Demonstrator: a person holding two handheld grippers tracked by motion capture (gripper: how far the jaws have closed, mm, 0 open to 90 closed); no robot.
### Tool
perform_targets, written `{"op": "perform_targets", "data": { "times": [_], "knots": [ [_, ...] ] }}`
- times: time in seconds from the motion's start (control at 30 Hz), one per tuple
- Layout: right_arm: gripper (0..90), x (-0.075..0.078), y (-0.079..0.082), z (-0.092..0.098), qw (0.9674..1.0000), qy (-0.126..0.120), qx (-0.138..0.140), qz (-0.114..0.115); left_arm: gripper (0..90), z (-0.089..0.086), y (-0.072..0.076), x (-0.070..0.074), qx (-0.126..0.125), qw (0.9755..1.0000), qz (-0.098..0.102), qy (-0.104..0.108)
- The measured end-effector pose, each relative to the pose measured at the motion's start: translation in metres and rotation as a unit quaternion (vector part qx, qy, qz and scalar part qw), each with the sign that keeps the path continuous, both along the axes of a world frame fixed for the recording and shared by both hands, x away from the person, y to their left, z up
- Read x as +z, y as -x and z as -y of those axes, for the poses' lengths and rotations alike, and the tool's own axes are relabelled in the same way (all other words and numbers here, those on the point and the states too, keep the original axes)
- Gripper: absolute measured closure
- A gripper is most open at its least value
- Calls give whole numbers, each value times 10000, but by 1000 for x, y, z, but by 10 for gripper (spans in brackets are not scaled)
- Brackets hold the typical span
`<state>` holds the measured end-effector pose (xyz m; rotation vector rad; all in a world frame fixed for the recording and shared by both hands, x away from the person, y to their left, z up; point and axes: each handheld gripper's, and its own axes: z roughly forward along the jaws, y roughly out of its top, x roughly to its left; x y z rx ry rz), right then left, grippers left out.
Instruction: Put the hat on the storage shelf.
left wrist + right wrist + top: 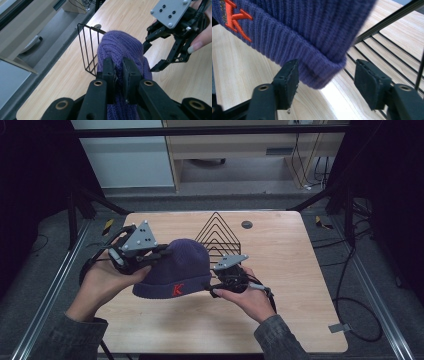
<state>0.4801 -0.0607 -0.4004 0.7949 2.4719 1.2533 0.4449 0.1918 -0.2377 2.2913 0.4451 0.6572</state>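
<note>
Grey sleeves [82, 332]; each black gripper [150, 254] carries a screwed grey triangular plate [139, 238] and cable

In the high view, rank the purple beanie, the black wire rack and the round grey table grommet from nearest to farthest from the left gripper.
1. Purple beanie: clamped in the left gripper, table centre.
2. Black wire rack: behind the beanie, to its right.
3. Round grey grommet: beyond the rack, near the far edge.

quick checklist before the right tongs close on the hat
1. Left tongs pinching the hat: ok, jaws closed on the knit.
2. Right tongs open: ok, jaws wide apart.
3. Hat cuff between the right jaws: ok, the corner hangs in the gap.
4. Hat lifted off the table: cannot tell.
5. Wire rack clear of the right tongs: not ok, wires run just beside one jaw.
</note>
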Motion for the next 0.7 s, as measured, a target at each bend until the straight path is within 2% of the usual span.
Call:
{"op": "perform_targets", "data": {
  "times": [0.13, 0.2, 0.3, 0.43, 0.5, 0.67, 0.7],
  "knots": [
    [478, -1, -2, -3, 9999, 2, 111, -39, 815, 1, -2, -1, -6, 10000, 1, 25],
    [602, -2, -2, -5, 9998, 71, 187, -10, 815, 0, -3, -2, -14, 10000, -2, 58],
    [686, -1, 0, -5, 9995, 107, 281, -4, 814, -1, -4, -2, -13, 10000, -18, 79],
    [718, 1, 3, -4, 9992, 214, 349, -1, 814, -1, -6, -2, 27, 10000, -14, 63],
    [735, 6, 7, -1, 9987, 298, 410, 37, 812, -2, -7, -1, 43, 9999, -13, 127],
    [747, 17, 12, 6, 9986, 318, 397, 143, 812, -3, -12, 6, 42, 9996, 10, 290],
    [751, 24, 14, 12, 9987, 313, 350, 185, 811, -2, -13, 8, 42, 9995, 20, 316]
  ]
}}
